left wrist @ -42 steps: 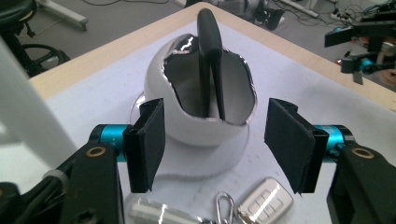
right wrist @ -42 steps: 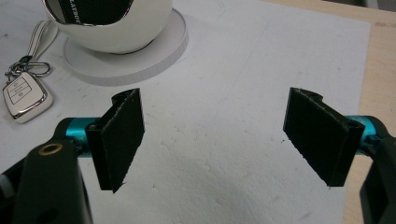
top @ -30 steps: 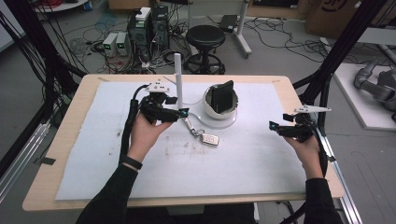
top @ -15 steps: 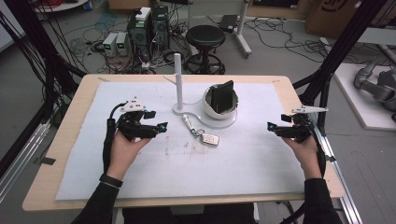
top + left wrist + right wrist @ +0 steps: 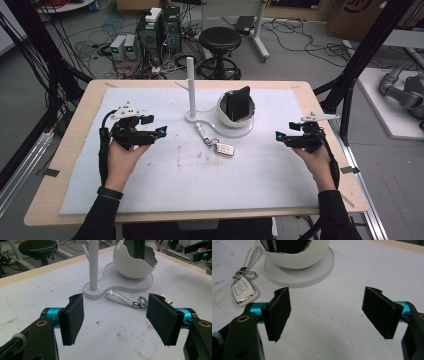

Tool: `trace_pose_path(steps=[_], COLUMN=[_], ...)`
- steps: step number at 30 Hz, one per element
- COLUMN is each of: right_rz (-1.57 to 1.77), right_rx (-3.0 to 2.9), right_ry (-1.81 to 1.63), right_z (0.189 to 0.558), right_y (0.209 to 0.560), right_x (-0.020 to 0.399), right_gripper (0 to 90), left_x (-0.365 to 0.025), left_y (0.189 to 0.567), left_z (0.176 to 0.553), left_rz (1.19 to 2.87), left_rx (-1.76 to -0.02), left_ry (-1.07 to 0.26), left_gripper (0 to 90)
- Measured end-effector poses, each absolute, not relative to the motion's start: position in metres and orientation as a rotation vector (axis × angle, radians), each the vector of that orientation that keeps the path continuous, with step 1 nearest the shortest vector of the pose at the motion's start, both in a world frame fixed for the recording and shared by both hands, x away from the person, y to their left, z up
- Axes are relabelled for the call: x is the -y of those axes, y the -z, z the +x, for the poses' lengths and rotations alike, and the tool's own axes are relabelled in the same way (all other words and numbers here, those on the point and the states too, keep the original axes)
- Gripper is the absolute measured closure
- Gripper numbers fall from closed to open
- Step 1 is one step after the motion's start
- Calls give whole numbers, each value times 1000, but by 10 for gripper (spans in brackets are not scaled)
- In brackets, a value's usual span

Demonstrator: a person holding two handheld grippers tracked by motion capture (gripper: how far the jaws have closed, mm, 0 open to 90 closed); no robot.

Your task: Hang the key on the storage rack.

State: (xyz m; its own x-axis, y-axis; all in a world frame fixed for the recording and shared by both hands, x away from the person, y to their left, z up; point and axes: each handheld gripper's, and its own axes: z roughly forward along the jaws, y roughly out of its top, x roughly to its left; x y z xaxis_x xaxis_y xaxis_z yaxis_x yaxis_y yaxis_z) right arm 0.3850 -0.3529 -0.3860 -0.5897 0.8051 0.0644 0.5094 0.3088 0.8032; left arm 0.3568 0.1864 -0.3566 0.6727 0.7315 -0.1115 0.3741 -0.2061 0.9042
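Both tools, left tool [image 5: 161,131] and right tool [image 5: 278,136], gape empty; key fob [image 5: 226,149] between them could skid if nudged.

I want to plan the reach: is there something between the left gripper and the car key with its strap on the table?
Nothing visible does. The left gripper is open, and bare white mat lies between its fingers and the car key. The white stand and its base sit beside the strap, not in the path.
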Motion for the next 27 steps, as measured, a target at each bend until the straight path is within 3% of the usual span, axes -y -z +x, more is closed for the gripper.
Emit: trace_pose_path(steps=[11, 27], right_rz=[1038, 932], right_rx=[-2317, -2462], right_ry=[-1237, -1215], right_z=[386, 409], right_y=[383, 397], right_x=[286, 186], right_gripper=[390, 473], left_x=[-193, -195], left_y=[357, 358], left_z=[354, 351], left_rz=[1807, 1809], left_rx=[-889, -883], left_ry=[-412, -407], left_gripper=[306, 306])
